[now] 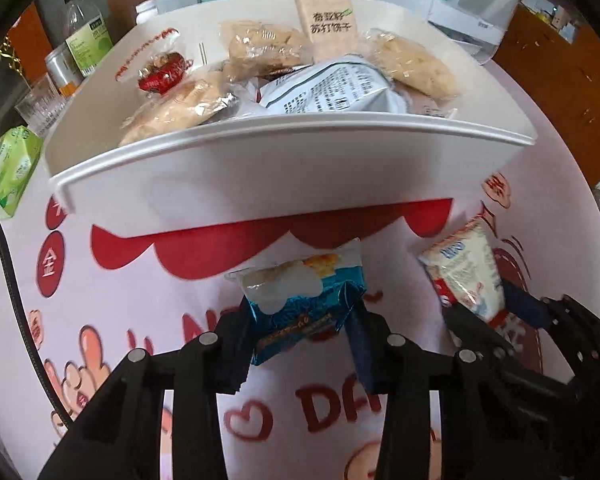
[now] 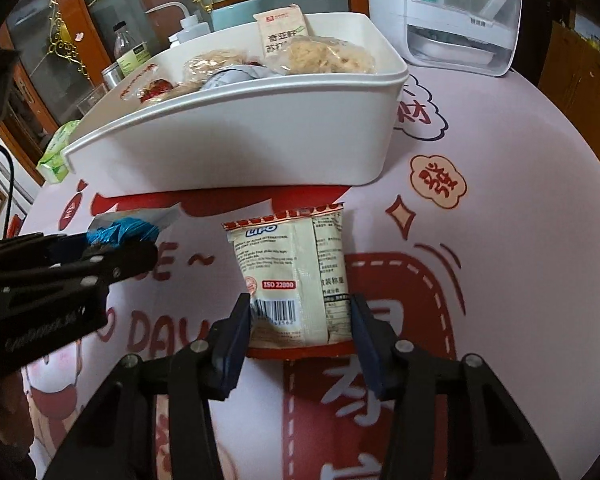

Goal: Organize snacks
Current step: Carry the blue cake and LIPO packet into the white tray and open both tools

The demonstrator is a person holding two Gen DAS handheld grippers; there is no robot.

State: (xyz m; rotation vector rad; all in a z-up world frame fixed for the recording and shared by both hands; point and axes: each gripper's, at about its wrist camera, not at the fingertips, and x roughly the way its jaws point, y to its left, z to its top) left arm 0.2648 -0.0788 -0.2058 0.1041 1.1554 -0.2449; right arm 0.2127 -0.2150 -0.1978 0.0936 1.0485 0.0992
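My left gripper (image 1: 300,320) is clamped on a crinkled blue foil snack packet with a white cloud print (image 1: 300,300), both pads pressing its lower half so it stands lifted just ahead of the fingers. I judge it is held by the bottom so the top can go over the rim first.

Directly ahead of and above that claw is the wide white plastic bin (image 1: 284,168), already heaped with wrapped biscuits, a grey foil bag (image 1: 332,88) and an upright beige cracker packet (image 1: 326,20). It sits near both claws, which I take to be why the loose packets are being gathered here.

My right gripper (image 2: 298,320) grips a cream plastic packet with a red edge and a barcode (image 2: 296,276). Its pads touch the packet's two sides near the bottom, and the packet reaches forward toward the bin (image 2: 236,140).

Under both claws lies a round table covered by a pale pink cloth printed with red cartoons and lettering (image 2: 520,260). To the far left of the claws stand a green tissue pack (image 1: 8,172), glasses and bottles. Beyond the bin, to the right, sits a clear-lidded white container (image 2: 460,12). Wooden cabinets close the room behind.
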